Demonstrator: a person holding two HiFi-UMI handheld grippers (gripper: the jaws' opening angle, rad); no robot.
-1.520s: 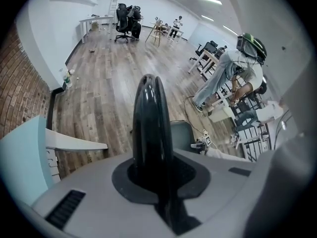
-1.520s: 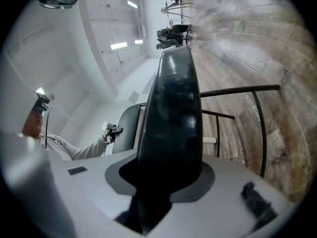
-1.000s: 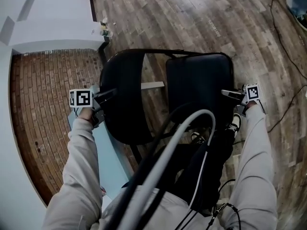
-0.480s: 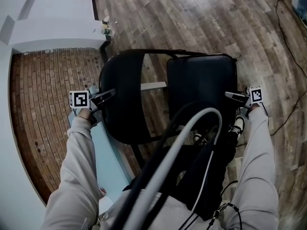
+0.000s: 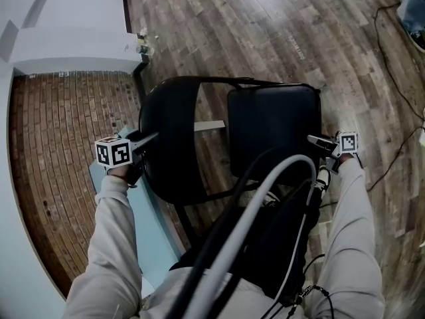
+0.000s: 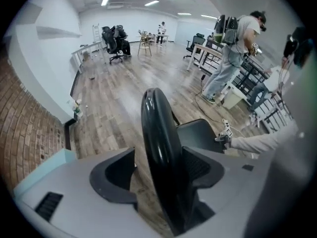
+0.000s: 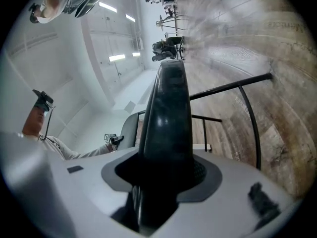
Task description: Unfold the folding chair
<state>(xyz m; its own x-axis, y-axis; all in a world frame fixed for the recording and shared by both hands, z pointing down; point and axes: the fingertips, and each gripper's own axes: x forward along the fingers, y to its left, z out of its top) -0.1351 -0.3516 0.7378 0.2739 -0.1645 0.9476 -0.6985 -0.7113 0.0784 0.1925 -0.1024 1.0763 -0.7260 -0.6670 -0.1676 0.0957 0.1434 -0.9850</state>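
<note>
The black folding chair stands unfolded on the wood floor, its backrest (image 5: 169,138) at the left and its seat (image 5: 272,128) at the right. My left gripper (image 5: 147,138) is at the backrest's left edge. Its jaws have just been opening: the backrest (image 6: 158,133) lies between them against the right pad, with a clear gap to the left pad. My right gripper (image 5: 313,139) is at the seat's right edge. Its jaws have also just been opening, and the seat edge (image 7: 168,113) still nearly fills the space between them.
A brick-paved patch (image 5: 53,151) and a white ledge (image 5: 66,38) lie to the left, with a pale blue board (image 5: 143,224) under my left arm. Cables (image 5: 392,158) trail on the floor at the right. A person (image 6: 233,48) stands farther off among desks.
My left gripper has slid slightly down and left along the backrest and rolled, so its marker cube now shows two faces. The right gripper has stayed at the seat edge.
</note>
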